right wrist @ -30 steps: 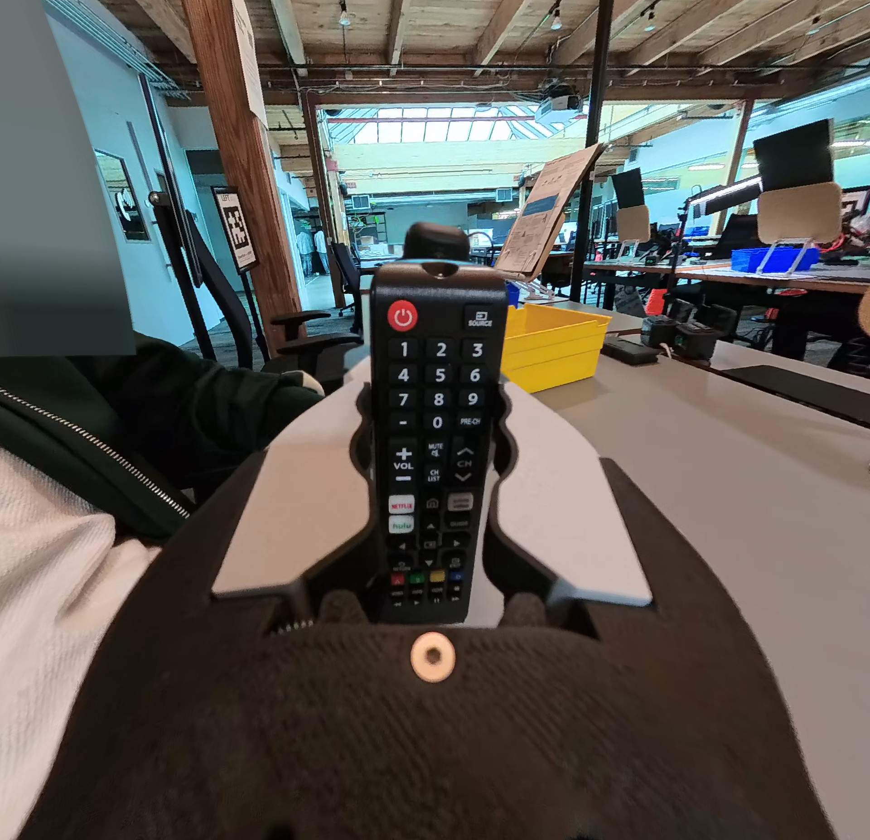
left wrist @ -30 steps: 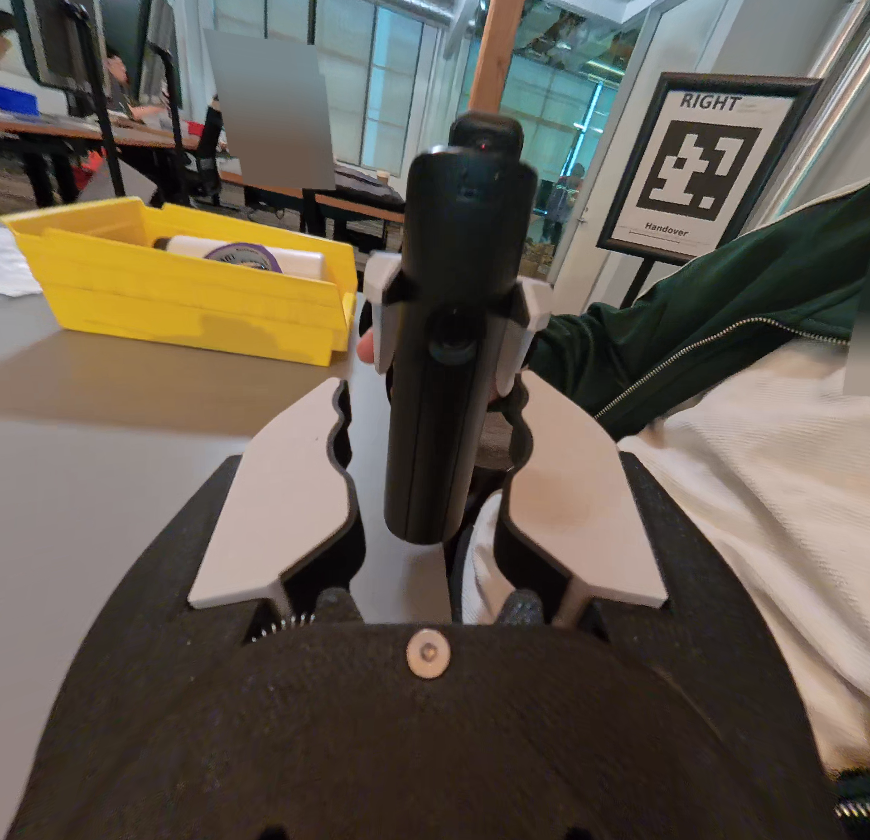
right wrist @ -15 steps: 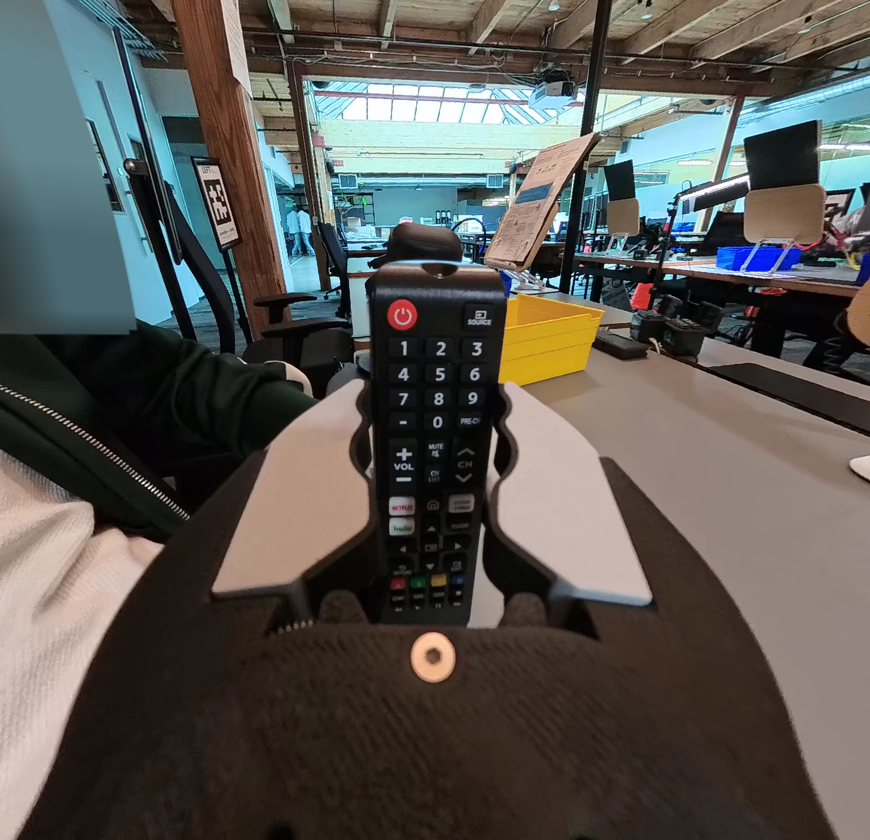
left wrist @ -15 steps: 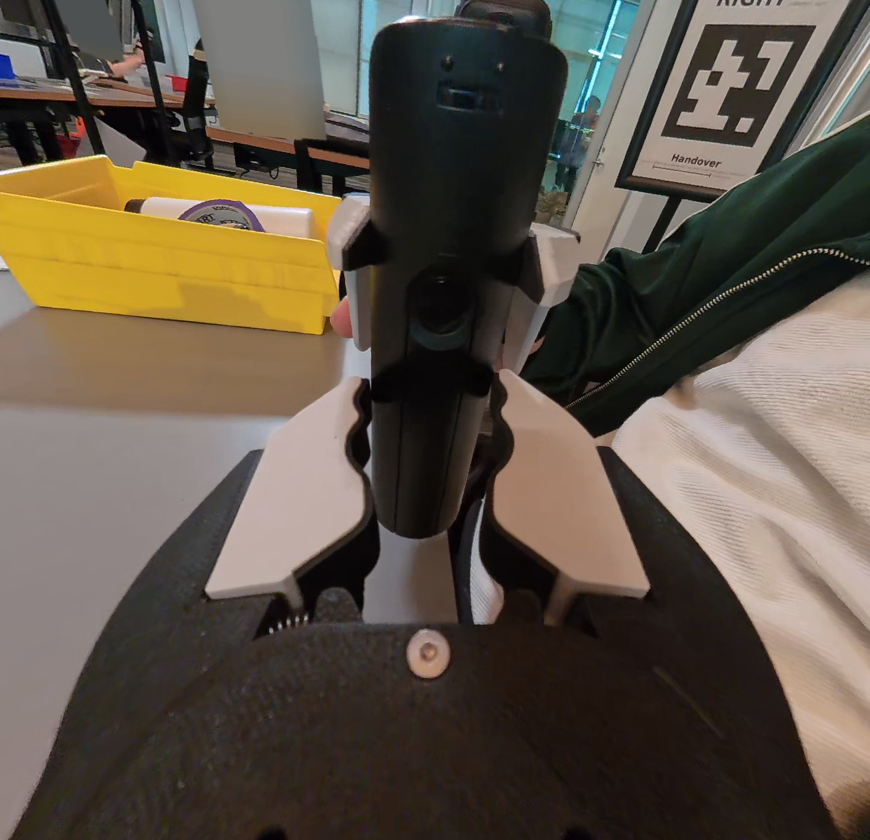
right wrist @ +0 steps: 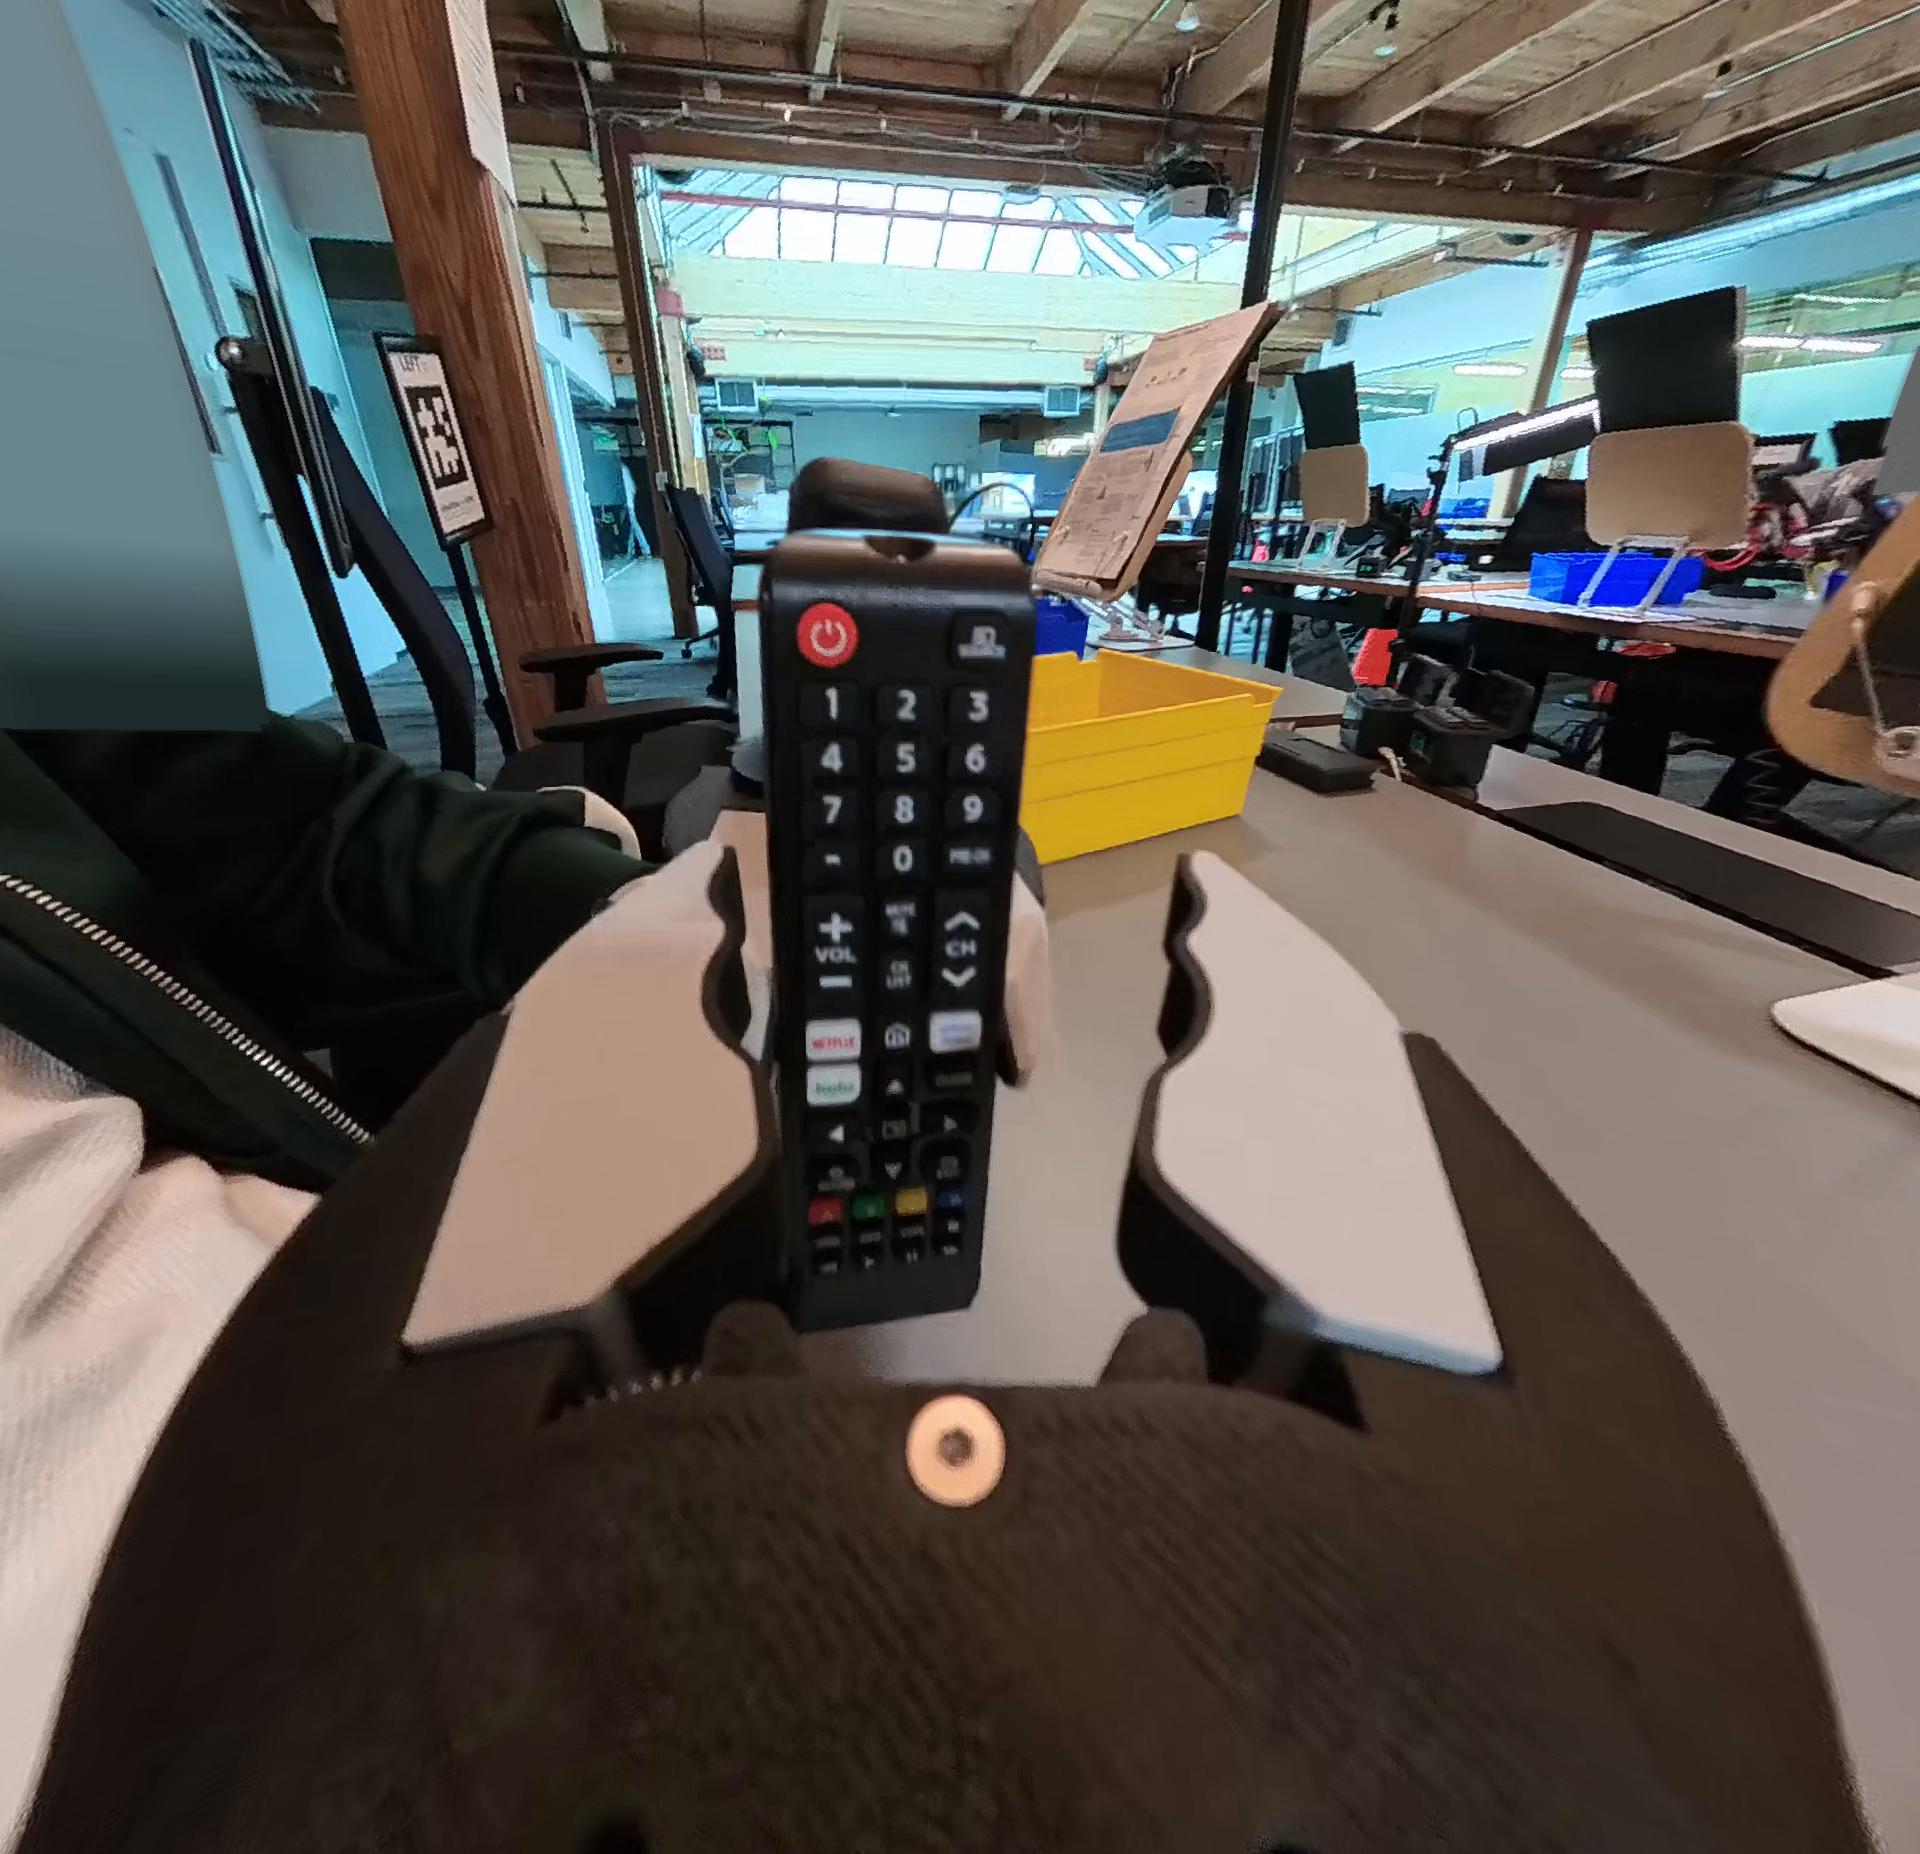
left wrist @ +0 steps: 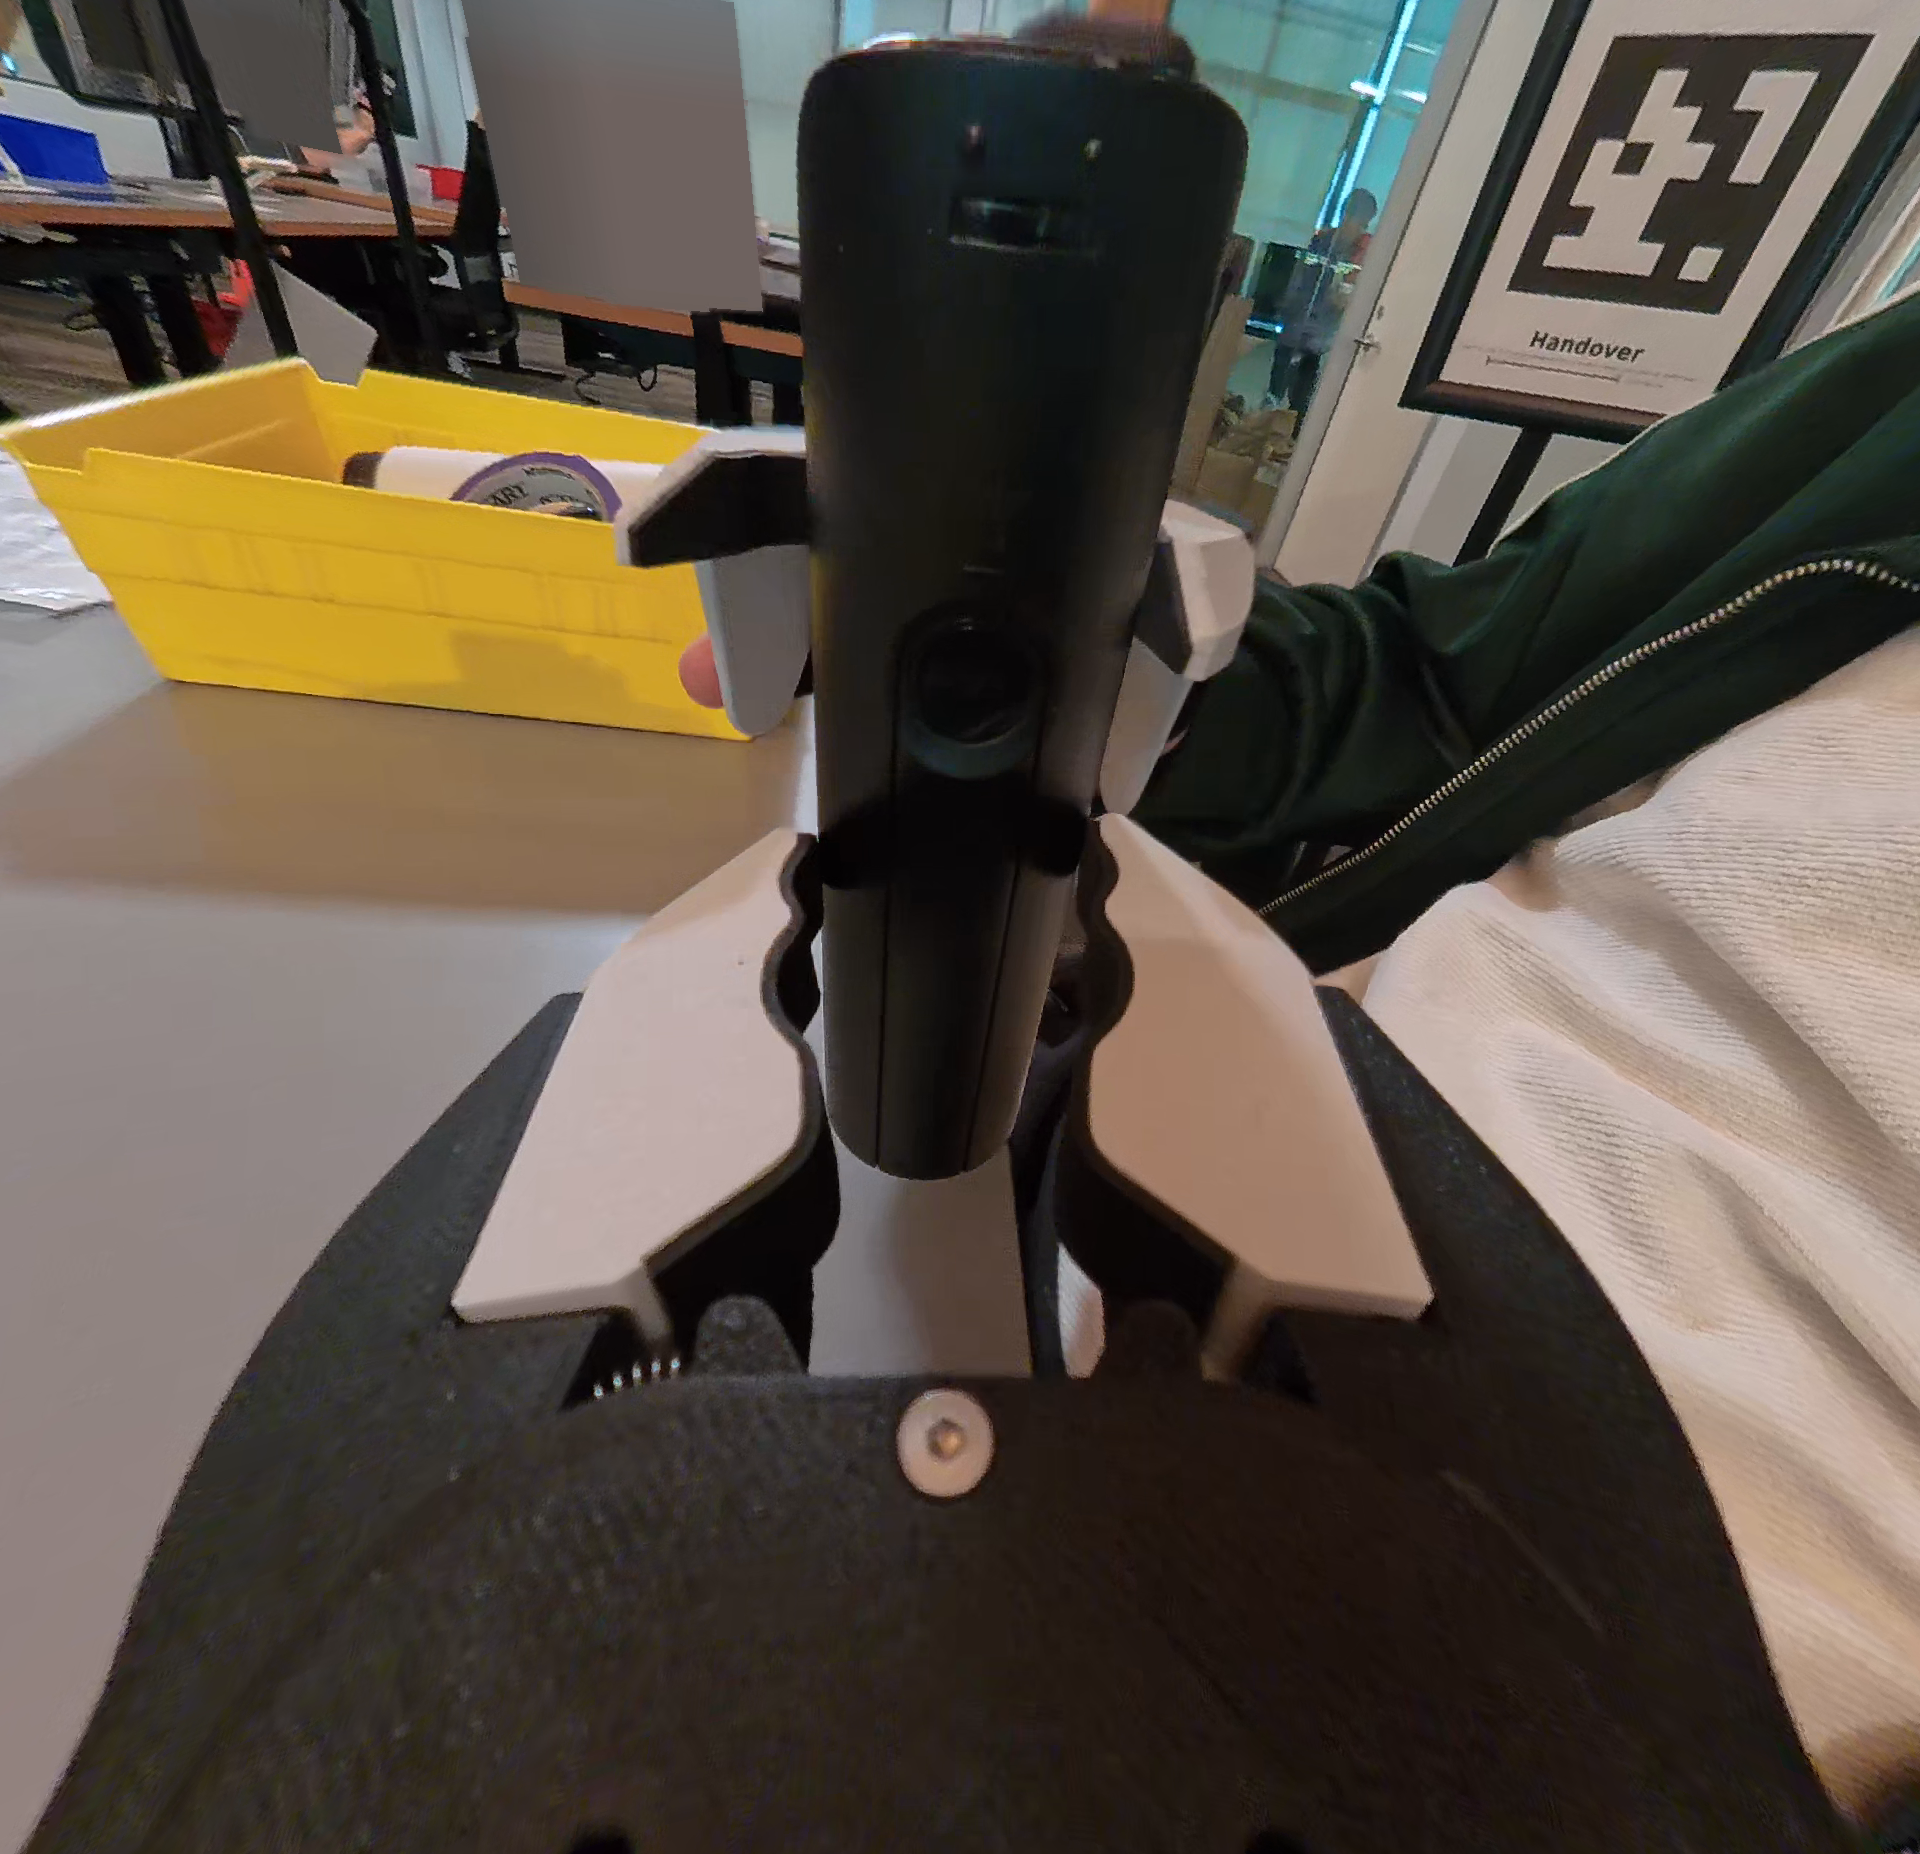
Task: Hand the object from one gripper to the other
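Note:
A black remote control (left wrist: 997, 516) stands upright above the grey table. In the left wrist view I see its plain back, in the right wrist view its button side (right wrist: 899, 869). My left gripper (left wrist: 945, 931) is shut on the remote's lower part, both white fingers pressed on its sides. My right gripper (right wrist: 956, 921) is open. Its right finger stands clear of the remote and its left finger lies close beside it. The right gripper's fingers (left wrist: 753, 609) show spread at the remote's middle in the left wrist view. The left gripper's fingers (right wrist: 1023, 973) show behind the remote.
A yellow bin (left wrist: 312, 578) holding a white tube and a purple tape roll sits on the grey table (left wrist: 260, 973); it also shows in the right wrist view (right wrist: 1143, 755). A person's green sleeve (left wrist: 1455, 661) and white top are close by. A framed marker sign (left wrist: 1683, 173) stands behind. Left tips to right tips: about 5 cm.
My left gripper closed on the remote's lower part. My right gripper, shut on the remote before, has opened its fingers. The remote stays upright.

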`<state>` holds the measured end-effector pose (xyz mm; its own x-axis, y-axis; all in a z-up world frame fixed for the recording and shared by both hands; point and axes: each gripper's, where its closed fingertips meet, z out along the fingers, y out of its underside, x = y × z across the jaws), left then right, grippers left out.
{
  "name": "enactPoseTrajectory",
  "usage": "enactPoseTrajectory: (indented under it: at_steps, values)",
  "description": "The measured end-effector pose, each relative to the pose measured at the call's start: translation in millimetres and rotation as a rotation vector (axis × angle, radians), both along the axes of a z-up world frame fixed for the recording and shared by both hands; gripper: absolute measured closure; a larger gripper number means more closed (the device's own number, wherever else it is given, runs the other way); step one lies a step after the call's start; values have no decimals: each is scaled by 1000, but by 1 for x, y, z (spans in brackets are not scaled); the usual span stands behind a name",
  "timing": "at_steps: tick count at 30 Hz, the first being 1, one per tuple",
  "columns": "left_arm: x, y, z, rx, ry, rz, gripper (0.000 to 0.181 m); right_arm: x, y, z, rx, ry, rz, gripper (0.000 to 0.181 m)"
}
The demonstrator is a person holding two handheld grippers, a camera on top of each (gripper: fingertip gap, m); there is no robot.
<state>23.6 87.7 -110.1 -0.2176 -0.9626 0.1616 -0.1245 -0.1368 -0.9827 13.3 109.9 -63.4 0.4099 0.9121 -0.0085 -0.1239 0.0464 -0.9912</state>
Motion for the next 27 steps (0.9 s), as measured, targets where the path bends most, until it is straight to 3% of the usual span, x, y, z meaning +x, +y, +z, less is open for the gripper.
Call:
enactPoseTrajectory:
  at_steps: [7,13,20,27]
  values:
    - [-16,20,22,8,-30,63,132,-10,7,-35,-100,-56,37,94]
    - [-21,19,35,10,-37,64,132,-33,-1,-61,-145,-153,95,104]
    - [-16,4,39,10,-8,29,131,-36,-8,-60,-136,-143,132,129]
    - [-15,-1,48,18,-52,35,131,-37,-12,-51,-95,-133,123,129]
